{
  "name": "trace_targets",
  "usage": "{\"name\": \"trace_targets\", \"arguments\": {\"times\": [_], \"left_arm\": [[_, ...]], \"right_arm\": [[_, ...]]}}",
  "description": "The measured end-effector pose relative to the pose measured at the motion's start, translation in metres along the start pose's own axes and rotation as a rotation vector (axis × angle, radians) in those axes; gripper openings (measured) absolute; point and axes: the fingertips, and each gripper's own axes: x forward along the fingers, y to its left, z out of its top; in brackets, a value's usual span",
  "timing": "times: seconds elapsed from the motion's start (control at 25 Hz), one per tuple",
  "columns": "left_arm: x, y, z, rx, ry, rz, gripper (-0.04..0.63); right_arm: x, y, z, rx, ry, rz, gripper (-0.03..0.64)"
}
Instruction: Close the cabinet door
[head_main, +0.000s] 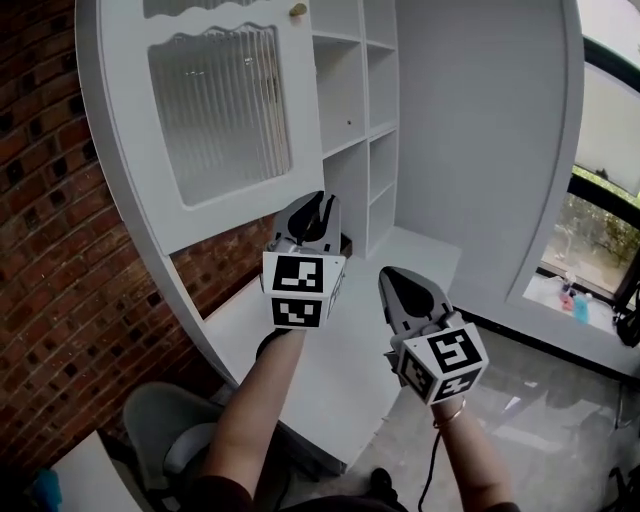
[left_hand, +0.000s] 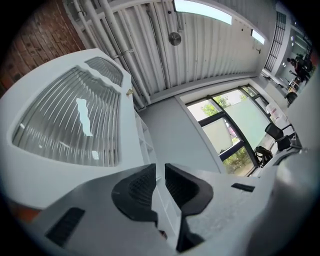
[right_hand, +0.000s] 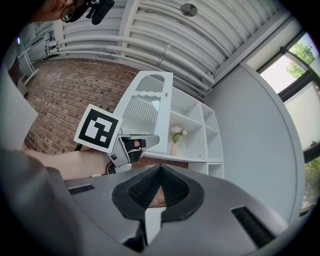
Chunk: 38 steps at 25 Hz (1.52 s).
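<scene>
The cabinet door (head_main: 215, 110) stands swung wide open to the left of the white cabinet (head_main: 350, 100), its ribbed glass panel facing out into the room and a small brass knob (head_main: 297, 10) near its top corner. The left gripper (head_main: 322, 205) is raised to the door's lower free corner. In the left gripper view its jaws sit only a narrow gap apart, the door's white edge runs straight into that gap, and they look closed on it. The left forearm comes up steeply from below, and the marker cube faces back toward the person.

The right gripper (head_main: 405, 285) hangs lower and to the right, apart from the door, over the white counter (head_main: 330, 340). Its jaws meet at the tips with nothing held between them. That arm is bent in closer to the body, with a thin bracelet (head_main: 455, 410) at the wrist.

From the right gripper view, a pink vase of flowers (right_hand: 173, 145) stands on an open shelf. A brick wall (head_main: 50, 200) runs behind the door, and a grey chair (head_main: 165, 430) sits below
</scene>
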Motion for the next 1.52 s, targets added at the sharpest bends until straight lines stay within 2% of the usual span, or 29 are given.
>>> {"name": "trace_targets", "arguments": {"times": [0.4,0.64,0.8,0.92,1.08,1.52], "left_arm": [[0.031,0.036,-0.013,0.078,0.073,0.182,0.04],[0.045,0.043,-0.021,0.136,0.111,0.271,0.04],[0.06,0.055,-0.03,0.132,0.15,0.337,0.04],[0.068,0.063,-0.035,0.104,0.179,0.358,0.04],[0.077,0.072,-0.034,0.157,0.198,0.405,0.04],[0.087,0.098,-0.046,0.141,0.237,0.486,0.04]], "right_arm": [[0.061,-0.021,-0.012,0.062,-0.023,0.208,0.0],[0.087,-0.035,-0.023,0.088,-0.029,0.297,0.0],[0.102,-0.046,-0.029,0.1,-0.03,0.34,0.002],[0.113,-0.051,-0.031,0.109,-0.036,0.373,0.001],[0.126,-0.057,-0.031,0.127,-0.048,0.401,0.001],[0.148,-0.058,-0.041,0.166,-0.052,0.475,0.002]]}}
